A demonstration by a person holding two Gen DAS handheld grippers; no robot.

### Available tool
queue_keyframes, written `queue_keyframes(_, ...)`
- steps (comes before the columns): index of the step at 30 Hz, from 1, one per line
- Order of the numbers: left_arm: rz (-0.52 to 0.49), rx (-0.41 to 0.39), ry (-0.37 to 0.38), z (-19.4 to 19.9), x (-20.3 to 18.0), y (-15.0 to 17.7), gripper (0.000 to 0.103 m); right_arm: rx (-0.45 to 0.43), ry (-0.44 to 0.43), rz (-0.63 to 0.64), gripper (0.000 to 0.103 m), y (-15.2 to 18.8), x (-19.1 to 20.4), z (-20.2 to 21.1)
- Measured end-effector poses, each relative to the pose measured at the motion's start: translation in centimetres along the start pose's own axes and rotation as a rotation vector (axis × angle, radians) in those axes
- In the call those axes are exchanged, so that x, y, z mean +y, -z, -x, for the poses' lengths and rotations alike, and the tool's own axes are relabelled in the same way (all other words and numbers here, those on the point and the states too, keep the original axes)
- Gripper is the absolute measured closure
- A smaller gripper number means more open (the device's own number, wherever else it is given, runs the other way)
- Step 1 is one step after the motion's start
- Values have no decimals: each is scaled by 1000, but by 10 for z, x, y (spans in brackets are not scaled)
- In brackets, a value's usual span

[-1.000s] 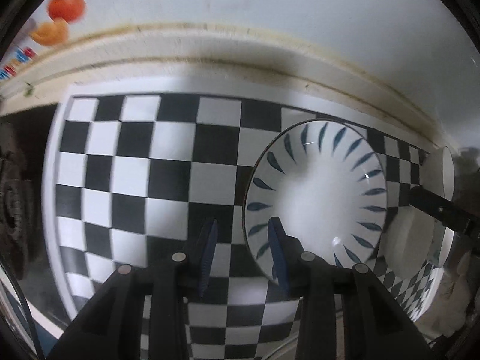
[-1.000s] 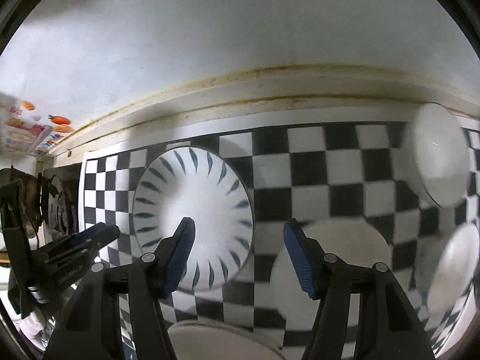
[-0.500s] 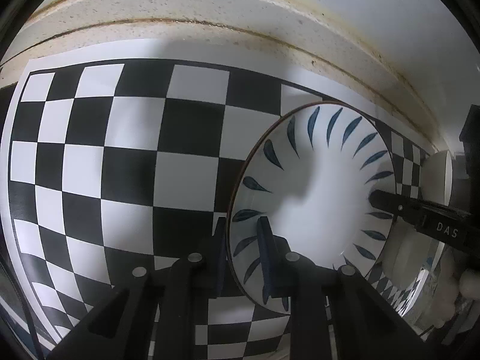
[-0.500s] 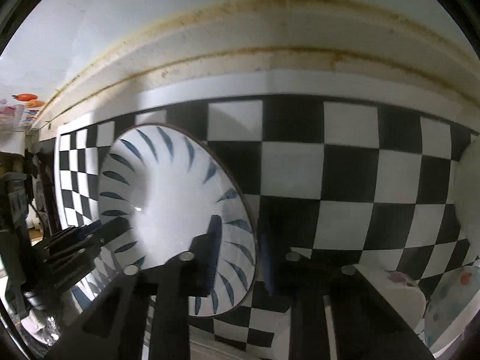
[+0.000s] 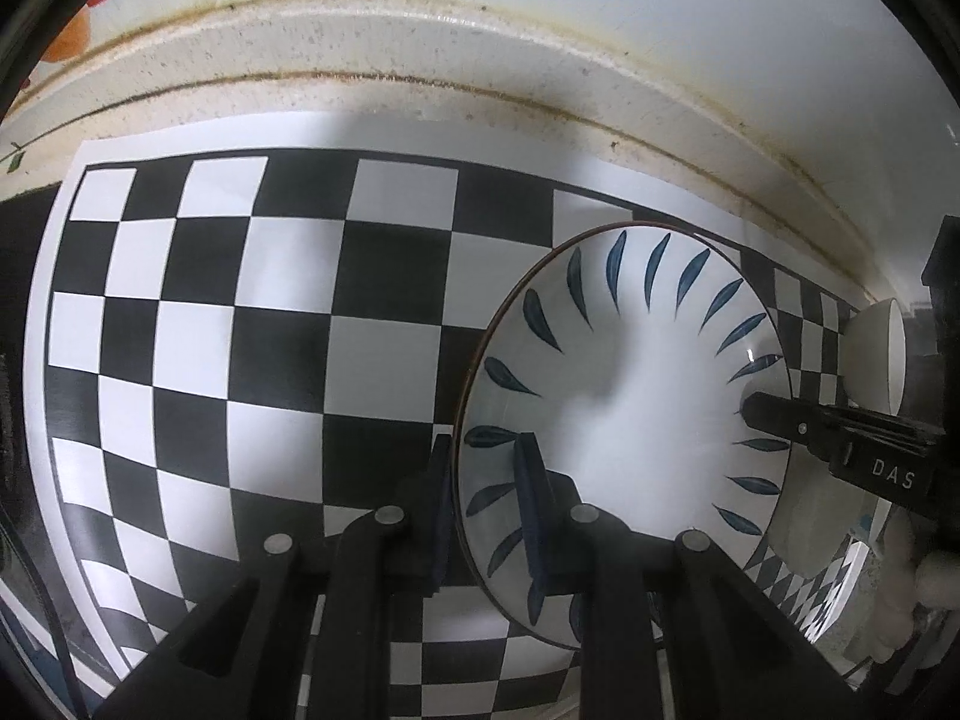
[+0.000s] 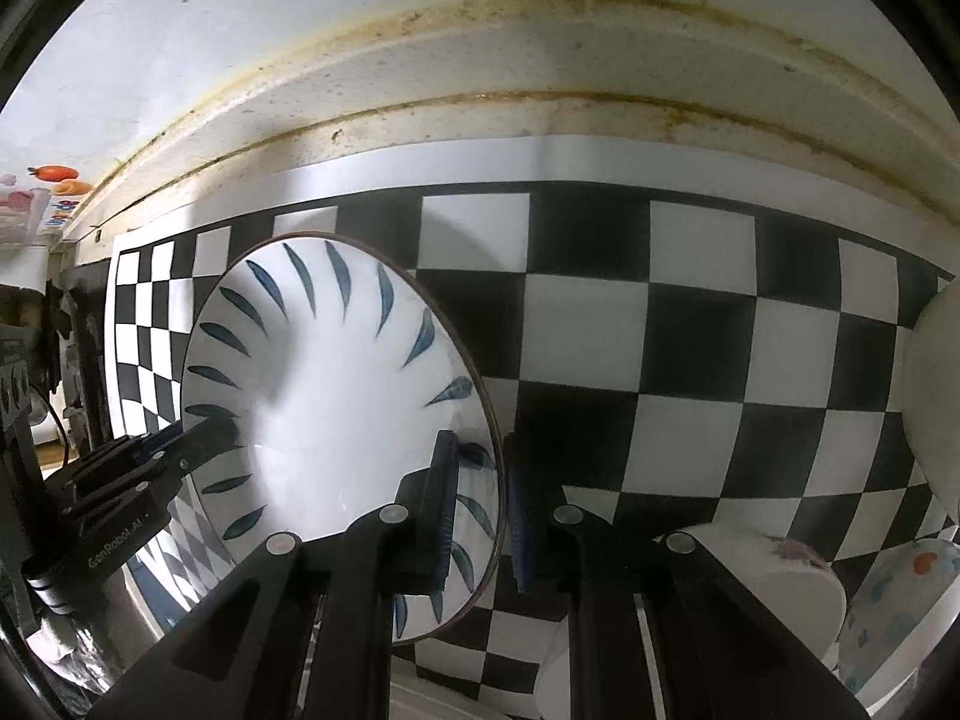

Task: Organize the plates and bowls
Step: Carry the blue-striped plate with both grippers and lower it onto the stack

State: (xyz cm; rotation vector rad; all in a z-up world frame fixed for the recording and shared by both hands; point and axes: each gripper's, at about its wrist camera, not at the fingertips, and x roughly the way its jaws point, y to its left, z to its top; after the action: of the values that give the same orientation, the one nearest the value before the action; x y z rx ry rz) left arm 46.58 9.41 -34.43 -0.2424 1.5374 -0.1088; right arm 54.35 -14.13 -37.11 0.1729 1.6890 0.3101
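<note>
A white plate with blue leaf marks [image 5: 630, 396] is held between both grippers above the checkered mat [image 5: 240, 330]. My left gripper [image 5: 486, 516] is shut on the plate's left rim, one finger inside and one outside. My right gripper [image 6: 480, 510] is shut on the plate's right rim [image 6: 336, 402] in the same way. The right gripper's finger [image 5: 780, 414] shows on the far rim in the left wrist view, and the left gripper's finger [image 6: 180, 450] shows in the right wrist view.
A white bowl [image 5: 876, 354] stands right of the plate, with more white dishes below it. In the right wrist view a white dish [image 6: 930, 396] sits at the right edge and a patterned bowl [image 6: 900, 594] below. A stained counter edge [image 6: 540, 90] runs behind the mat.
Both grippers went from open beside the plate to shut on its opposite rims. The plate now appears a little raised and the cameras are closer to it.
</note>
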Motion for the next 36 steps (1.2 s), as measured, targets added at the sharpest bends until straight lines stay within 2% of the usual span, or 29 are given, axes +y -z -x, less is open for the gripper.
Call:
queue_keyframes(10,-37,-46,10,31,-10,26,86,-46,-43,4,88,22,0,34)
queue_keyframes(17,-58,-81,32,62,-17,61,86,-74,-56,16,88,61,-1,59)
queue_keyframes(26,-116,-103,46,93,-33,124,86,-123,-75,8,88,139,-12,91)
queue_keyframes(31,-141,-84,49,91,-47,159,85,-138,-77,3,88,189,-23,97)
queue_keyframes(36,-132,-38,52,72,-46,187,84,-115,-80,-7,88,233,-37,83)
